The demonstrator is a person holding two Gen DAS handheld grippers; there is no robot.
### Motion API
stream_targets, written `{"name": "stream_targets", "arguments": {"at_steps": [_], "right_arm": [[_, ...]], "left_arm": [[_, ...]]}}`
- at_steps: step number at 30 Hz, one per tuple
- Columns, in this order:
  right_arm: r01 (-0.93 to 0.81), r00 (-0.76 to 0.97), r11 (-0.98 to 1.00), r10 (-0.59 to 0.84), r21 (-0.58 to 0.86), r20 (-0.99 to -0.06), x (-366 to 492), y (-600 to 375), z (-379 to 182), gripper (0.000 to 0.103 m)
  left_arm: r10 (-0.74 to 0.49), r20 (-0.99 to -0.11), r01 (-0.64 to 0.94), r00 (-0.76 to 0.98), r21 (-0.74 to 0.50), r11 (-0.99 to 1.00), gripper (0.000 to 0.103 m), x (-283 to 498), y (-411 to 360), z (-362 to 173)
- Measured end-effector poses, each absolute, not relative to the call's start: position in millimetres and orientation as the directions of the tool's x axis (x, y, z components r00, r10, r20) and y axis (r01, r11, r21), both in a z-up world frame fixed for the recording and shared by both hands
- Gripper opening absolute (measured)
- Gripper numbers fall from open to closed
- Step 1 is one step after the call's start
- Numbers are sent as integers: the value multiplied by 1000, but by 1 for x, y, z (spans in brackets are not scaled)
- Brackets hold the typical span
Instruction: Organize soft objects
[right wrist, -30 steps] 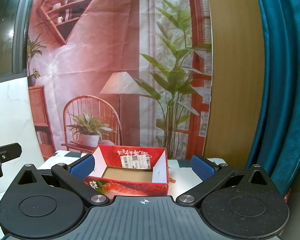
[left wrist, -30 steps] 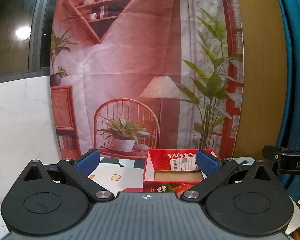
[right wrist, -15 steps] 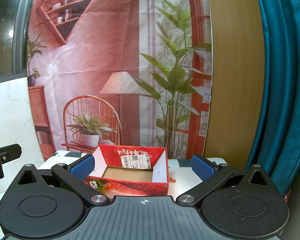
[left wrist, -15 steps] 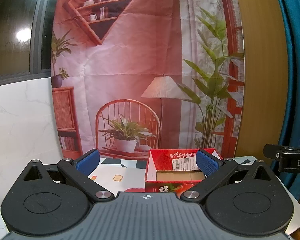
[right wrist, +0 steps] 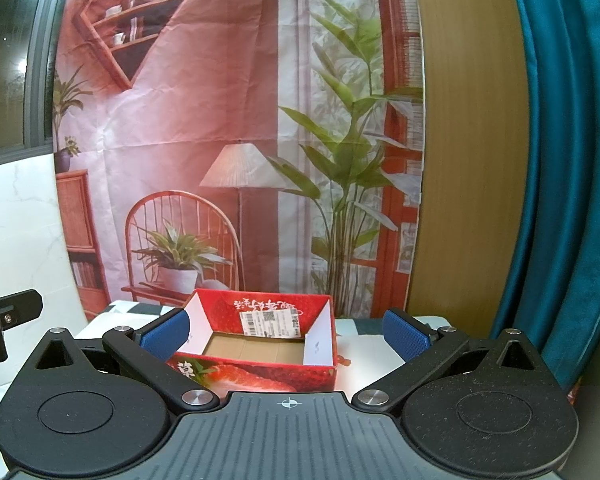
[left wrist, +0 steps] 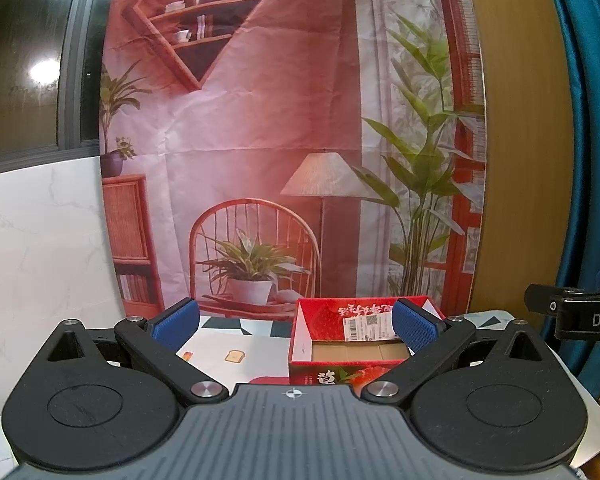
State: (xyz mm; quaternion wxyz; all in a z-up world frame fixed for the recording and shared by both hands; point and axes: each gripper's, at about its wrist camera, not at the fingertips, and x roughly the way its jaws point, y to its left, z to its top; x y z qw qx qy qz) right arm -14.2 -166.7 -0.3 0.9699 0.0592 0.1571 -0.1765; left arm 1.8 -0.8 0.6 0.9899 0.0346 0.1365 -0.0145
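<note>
my left claw [left wrist: 295,322] spread, empty | my right claw [right wrist: 285,331] spread, empty | red box [right wrist: 260,344] open on table [left wrist: 256,350] ahead, between right claw's fingers, interior bare cardboard | soft objects: none visible

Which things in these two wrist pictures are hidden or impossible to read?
- Soft objects: none shows in either view; the gripper bodies cover the near table.
- Red cardboard box: its near floor is hidden by its front wall; in the left wrist view the left gripper pad covers its right corner.
- Shipping label: text too small.
- Right gripper: in the left view, cut by the right edge.
- Table mat: its prints are partly covered.
</note>
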Motion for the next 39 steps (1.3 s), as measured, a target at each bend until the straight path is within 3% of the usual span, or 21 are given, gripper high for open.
{"name": "stream_targets", "arguments": {"at_steps": [39], "right_arm": [[362,889,930,-326,59,-322,-15,-166,0,103]], "left_arm": [[-26,-268,46,963,68,997,103,-1,-3,0]]}}
